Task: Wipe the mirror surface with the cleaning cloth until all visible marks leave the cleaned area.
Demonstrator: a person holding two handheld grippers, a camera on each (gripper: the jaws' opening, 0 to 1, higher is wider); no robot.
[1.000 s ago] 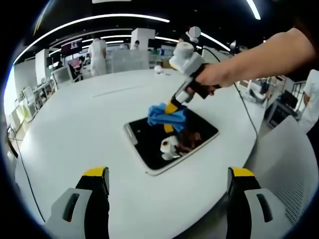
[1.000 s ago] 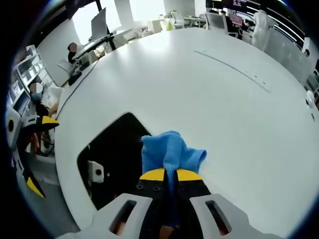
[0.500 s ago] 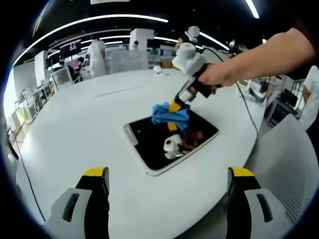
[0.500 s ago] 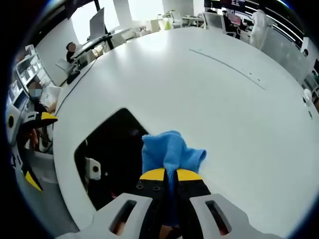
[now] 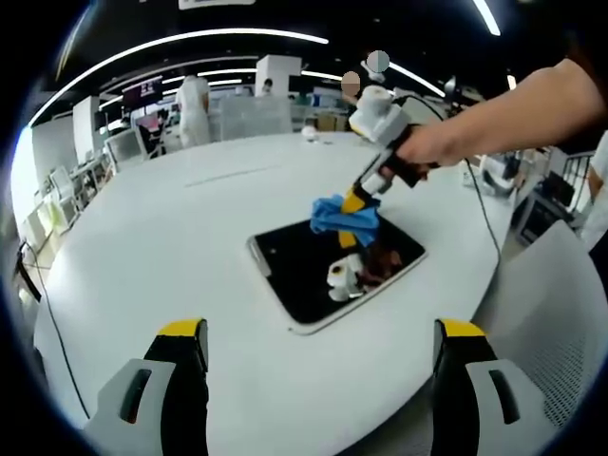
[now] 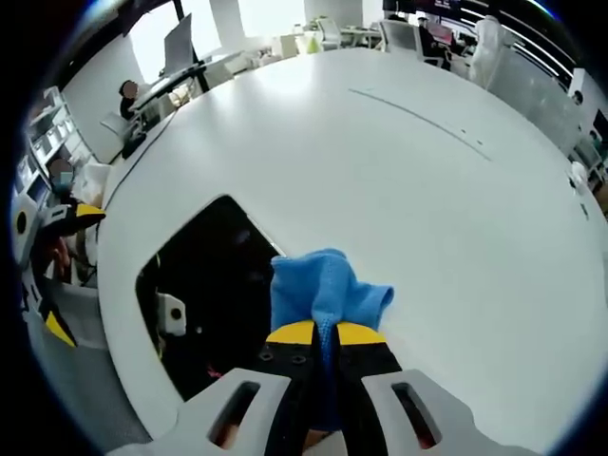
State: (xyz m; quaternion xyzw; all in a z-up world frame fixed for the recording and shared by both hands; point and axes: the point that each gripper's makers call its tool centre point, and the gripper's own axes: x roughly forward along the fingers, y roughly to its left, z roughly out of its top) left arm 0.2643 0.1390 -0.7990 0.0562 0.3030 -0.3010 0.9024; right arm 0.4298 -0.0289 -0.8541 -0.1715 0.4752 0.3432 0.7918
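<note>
Mirror point(image 5: 318, 271): flat on white desk point(image 5: 152, 237); wiping step in hand. Right claw point(image 6: 324, 334): clamped on blue cleaning cloth point(image 6: 318, 290), at the mirror's far edge. Left claw point(image 5: 318, 332): apart, idle, well clear. Next, likely: drag cloth across remaining glass.

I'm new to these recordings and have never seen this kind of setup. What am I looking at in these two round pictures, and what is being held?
A person works with two hand-held grippers, each carrying a fisheye camera that looks along its own jaws. In the left gripper view, the left hand-held gripper hangs open and empty over a white round table; across it a hand brings the right hand-held gripper down onto a dark mirror lying flat. In the right gripper view, those jaws are shut on a blue cleaning cloth at the mirror's edge.
</note>
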